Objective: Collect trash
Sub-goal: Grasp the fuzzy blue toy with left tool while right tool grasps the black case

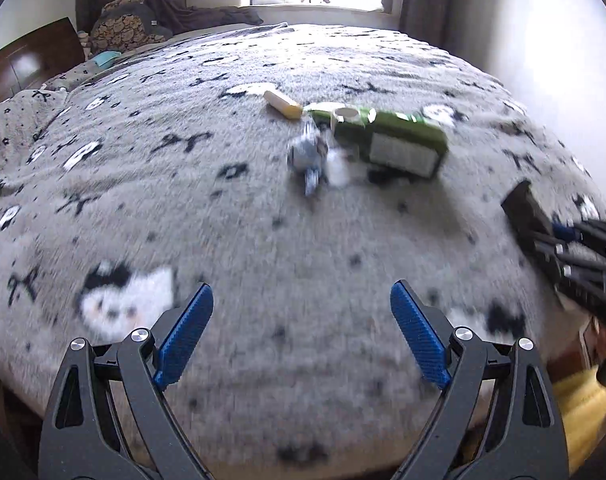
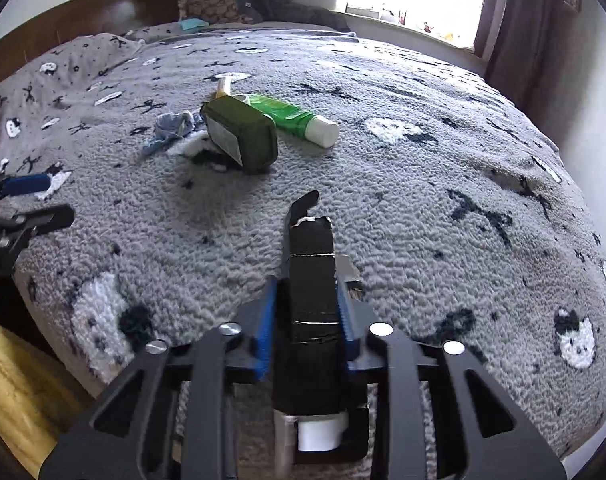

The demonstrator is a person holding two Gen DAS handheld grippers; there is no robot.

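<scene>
Right wrist view: my right gripper (image 2: 307, 316) is clamped tight on a black carton (image 2: 311, 276), blue pads pressing both its sides so it rides lengthwise and can't slip as I carry it above the grey blanket (image 2: 423, 200). My left gripper (image 1: 302, 330) hangs spread wide with nothing in it, ready, I reckon, for the next piece. The rest of the trash sits mid-bed: green box (image 2: 239, 140), green tube (image 2: 299, 120), crumpled blue wrapper (image 2: 173, 126), yellow tube (image 1: 282, 105).

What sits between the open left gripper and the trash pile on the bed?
Nothing visible. Only bare blanket lies between the left gripper and the blue crumpled wrapper and green box; the right gripper, holding the black carton, is off to the side.
</scene>
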